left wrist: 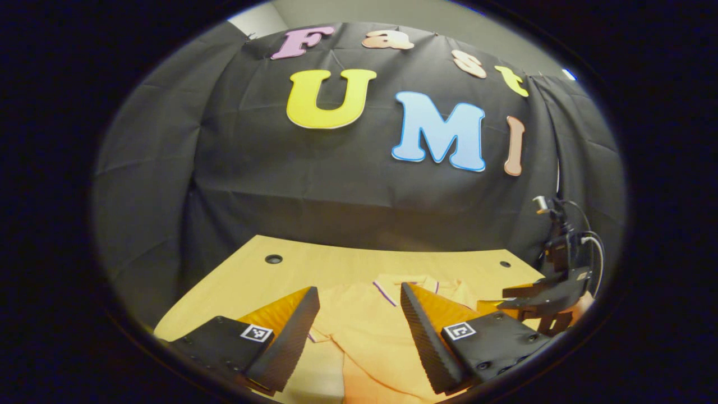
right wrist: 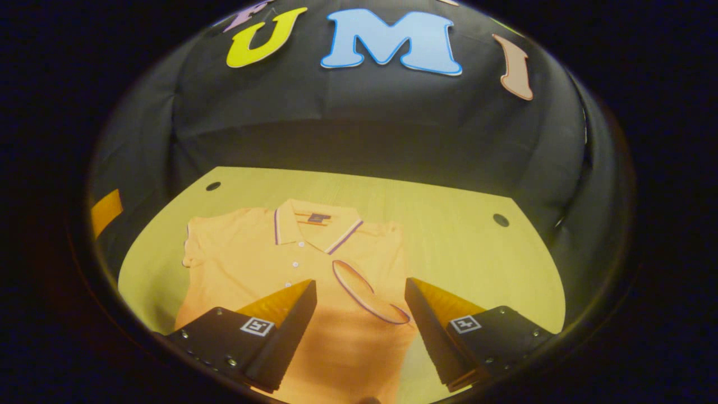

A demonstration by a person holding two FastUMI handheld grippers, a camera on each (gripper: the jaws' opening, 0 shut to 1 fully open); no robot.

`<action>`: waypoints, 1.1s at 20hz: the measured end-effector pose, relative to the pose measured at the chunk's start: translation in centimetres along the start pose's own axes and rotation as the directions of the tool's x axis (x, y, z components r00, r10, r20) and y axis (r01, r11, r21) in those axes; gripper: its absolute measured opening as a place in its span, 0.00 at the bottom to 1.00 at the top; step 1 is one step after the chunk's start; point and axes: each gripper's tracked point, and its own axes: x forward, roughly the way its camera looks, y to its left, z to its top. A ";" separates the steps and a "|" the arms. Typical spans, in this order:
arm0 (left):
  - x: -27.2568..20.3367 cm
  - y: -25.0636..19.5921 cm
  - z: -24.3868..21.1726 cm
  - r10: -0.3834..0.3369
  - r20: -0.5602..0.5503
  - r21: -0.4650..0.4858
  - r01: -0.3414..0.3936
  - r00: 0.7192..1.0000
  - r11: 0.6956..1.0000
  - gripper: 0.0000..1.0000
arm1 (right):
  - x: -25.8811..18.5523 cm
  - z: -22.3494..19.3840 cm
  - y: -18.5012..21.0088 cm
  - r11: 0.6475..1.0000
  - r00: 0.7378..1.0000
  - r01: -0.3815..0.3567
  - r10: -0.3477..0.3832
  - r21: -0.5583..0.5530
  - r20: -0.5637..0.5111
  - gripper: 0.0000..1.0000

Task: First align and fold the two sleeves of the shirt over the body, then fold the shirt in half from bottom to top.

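Right gripper view is looked down through onto an orange polo shirt [right wrist: 263,252] that is laid flat, collar toward the booth's wall, on a pale wooden table [right wrist: 477,247]. On the side of the shirt seen to the right in this view, one sleeve [right wrist: 367,292] is already folded in over the body, its trimmed cuff lying as a loop just below the collar. On the opposite side, the other sleeve [right wrist: 193,247] is spread outward and is not yet folded. The right gripper [right wrist: 359,331] is held above the lower body of the shirt, its fingers parted wide and nothing caught between them.

From the left gripper view, the shirt's collar is seen beyond the left gripper [left wrist: 359,331], whose fingers are likewise spread apart and empty, low over the fabric. The right gripper is also caught at the right edge of this view, near the table's side.

The task is judged to be at an early stage: one sleeve fold is done, the second sleeve is left to be brought over the body, and the bottom-to-top fold has not been started, since the hem is not lifted.
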 end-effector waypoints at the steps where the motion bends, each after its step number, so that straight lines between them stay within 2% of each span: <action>1: 0.9 0.5 -0.5 0.006 -0.011 -0.006 -0.006 1.000 1.000 0.94 | -1.0 0.4 0.1 1.000 1.000 0.009 -0.009 -0.001 0.018 0.98; 6: 4.6 3.1 -4.0 0.074 -0.076 -0.071 -0.080 0.994 0.994 0.94 | -6.0 2.9 -0.4 0.999 0.993 0.027 -0.030 0.029 0.116 0.95; 7: 5.4 3.9 -5.0 0.102 -0.099 -0.085 -0.111 0.990 0.990 0.96 | -6.9 3.4 -0.7 0.999 0.991 0.031 -0.035 0.036 0.132 0.95; 8: 6.1 4.7 -6.0 0.126 -0.124 -0.101 -0.139 0.984 0.985 0.93 | -7.8 3.6 -1.1 0.999 0.988 0.037 -0.043 0.039 0.148 0.98; 13: 10.1 8.6 -10.9 0.241 -0.231 -0.118 -0.273 0.943 0.955 0.95 | -11.3 4.1 -2.8 0.998 0.979 0.063 -0.064 0.010 0.192 0.98; 17: 11.9 10.7 -11.9 0.288 -0.241 -0.114 -0.322 0.927 0.940 0.94 | -12.4 3.2 -2.8 0.998 0.982 0.054 -0.048 -0.026 0.182 0.98; 22: 14.5 13.7 -13.6 0.340 -0.262 -0.090 -0.374 0.903 0.923 0.94 | -12.6 2.9 -1.9 0.999 0.984 0.031 -0.033 0.017 0.175 0.98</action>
